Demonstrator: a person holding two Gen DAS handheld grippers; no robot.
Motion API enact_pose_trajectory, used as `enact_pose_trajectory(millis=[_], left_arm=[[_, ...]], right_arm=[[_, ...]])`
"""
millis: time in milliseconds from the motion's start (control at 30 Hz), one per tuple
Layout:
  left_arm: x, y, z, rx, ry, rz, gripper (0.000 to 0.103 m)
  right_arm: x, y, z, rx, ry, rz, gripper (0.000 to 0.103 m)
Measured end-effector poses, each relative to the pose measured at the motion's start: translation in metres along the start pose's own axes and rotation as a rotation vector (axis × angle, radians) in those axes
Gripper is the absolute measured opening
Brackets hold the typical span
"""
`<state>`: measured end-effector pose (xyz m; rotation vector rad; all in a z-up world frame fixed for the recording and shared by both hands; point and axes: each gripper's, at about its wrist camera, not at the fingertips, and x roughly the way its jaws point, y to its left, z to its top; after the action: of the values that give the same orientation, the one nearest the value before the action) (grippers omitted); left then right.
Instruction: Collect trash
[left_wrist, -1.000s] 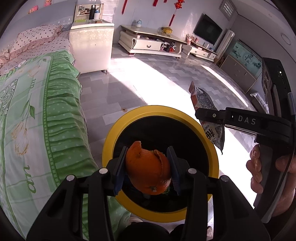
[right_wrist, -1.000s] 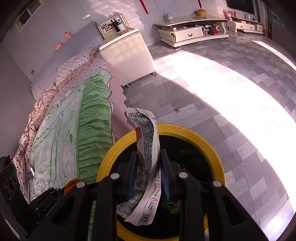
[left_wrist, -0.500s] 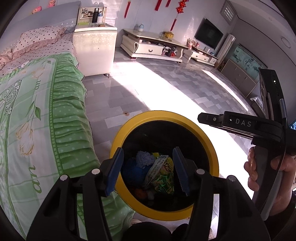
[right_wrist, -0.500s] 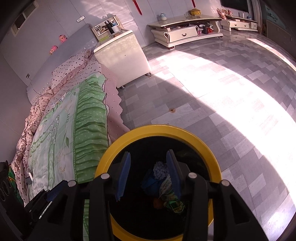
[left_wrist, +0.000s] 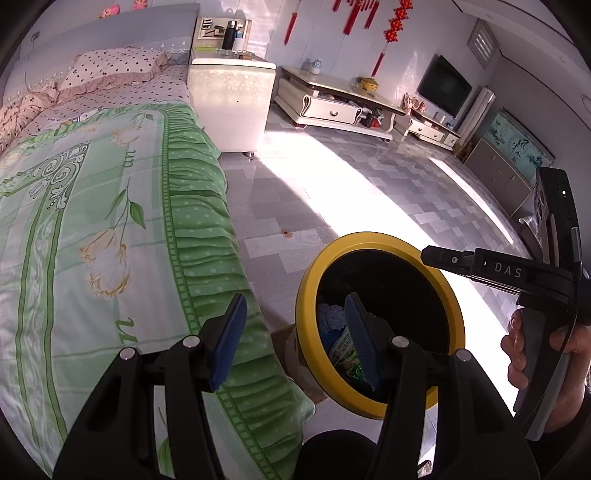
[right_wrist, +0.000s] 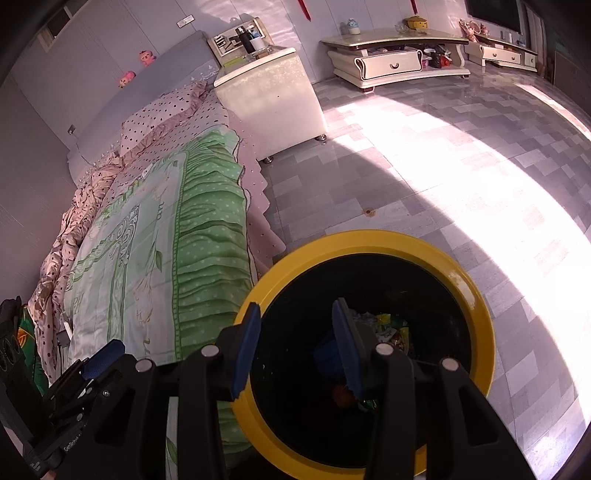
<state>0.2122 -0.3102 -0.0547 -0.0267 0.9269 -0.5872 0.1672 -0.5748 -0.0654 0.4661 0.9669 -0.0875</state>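
A black bin with a yellow rim (left_wrist: 306, 288) stands on the floor beside the bed. Trash lies inside it: a blue clump and a green wrapper (left_wrist: 343, 347). My left gripper (left_wrist: 293, 314) is open and empty, over the gap between bed edge and bin, its right finger above the bin's mouth. In the right wrist view my right gripper (right_wrist: 295, 317) hangs open and empty over the bin's rim (right_wrist: 369, 240), with the wrapper (right_wrist: 391, 328) and an orange piece (right_wrist: 341, 395) below. A hand (left_wrist: 517, 350) holds the right gripper (left_wrist: 428, 254) past the bin.
A bed with a green floral cover (left_wrist: 110, 229) fills the left side, touching the bin. A white nightstand (left_wrist: 229, 103) stands behind it, and a low TV cabinet (left_wrist: 332, 107) runs along the far wall. The tiled floor (right_wrist: 461, 166) is brightly sunlit.
Both grippers opened; the orange peel and the printed wrapper fell into the bin. My left gripper then slid left toward the bed, so the bin sits further right in its view.
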Motion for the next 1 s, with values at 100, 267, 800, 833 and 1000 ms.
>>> enact_pose_trajectory(millis=[100, 267, 800, 833, 1000], left_arm=[[-0.011, 0.023, 0.0, -0.034, -0.014, 0.022, 0.053], [-0.031, 0.062, -0.004, -0.083, -0.034, 0.064, 0.053], [-0.106, 0.21, -0.042, -0.268, -0.094, 0.231, 0.053], [-0.111, 0.218, -0.045, -0.28, -0.096, 0.242, 0.053], [-0.128, 0.253, -0.067, -0.331, -0.099, 0.277, 0.053]], right_arm=[[0.006, 0.022, -0.002, -0.03, 0.012, 0.011, 0.039], [0.014, 0.061, -0.006, -0.085, 0.029, 0.033, 0.038], [0.053, 0.205, -0.04, -0.273, 0.119, 0.144, 0.039], [0.057, 0.213, -0.043, -0.284, 0.127, 0.151, 0.038], [0.073, 0.249, -0.065, -0.331, 0.17, 0.187, 0.039]])
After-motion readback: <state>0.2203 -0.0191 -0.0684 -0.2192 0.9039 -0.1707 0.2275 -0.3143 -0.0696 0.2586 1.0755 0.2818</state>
